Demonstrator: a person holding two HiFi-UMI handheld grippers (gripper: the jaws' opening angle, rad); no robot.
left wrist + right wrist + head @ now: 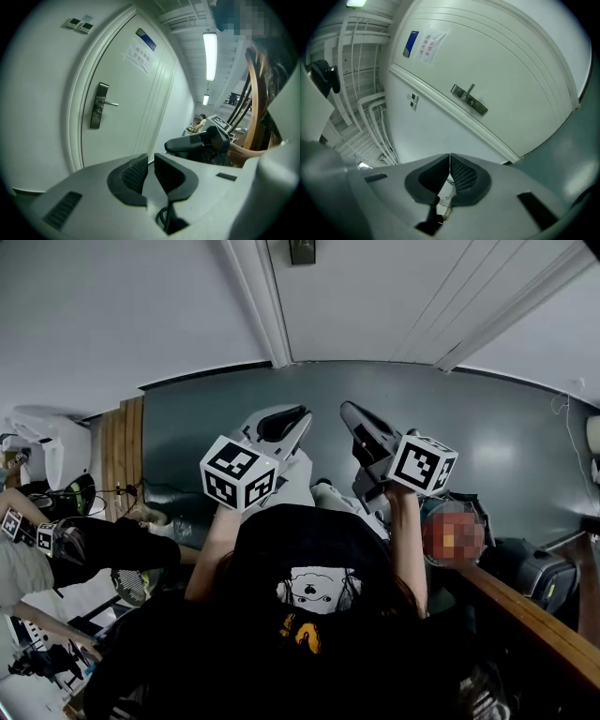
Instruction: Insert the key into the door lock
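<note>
The left gripper has its fingers slightly spread, with a narrow gap and nothing in it. From those fingers, the white door rises toward 11 o'clock. Its lock plate is a dark upright strip near the door's edge at 10 o'clock, well apart from the gripper, and a short lever handle sticks out from it. A paper notice and a small blue sign sit higher on the door at 12 o'clock. A long ceiling lamp glows at 1 o'clock.

The right gripper has its fingers pressed together at the tips. Something pale shows low in the gap behind them, too unclear to call the key. In the right gripper view the lock plate lies at 12 to 1 o'clock from the fingers, tilted and well apart from them.

In the head view both grippers are raised side by side toward 12 o'clock, facing the door above a dark floor.
</note>
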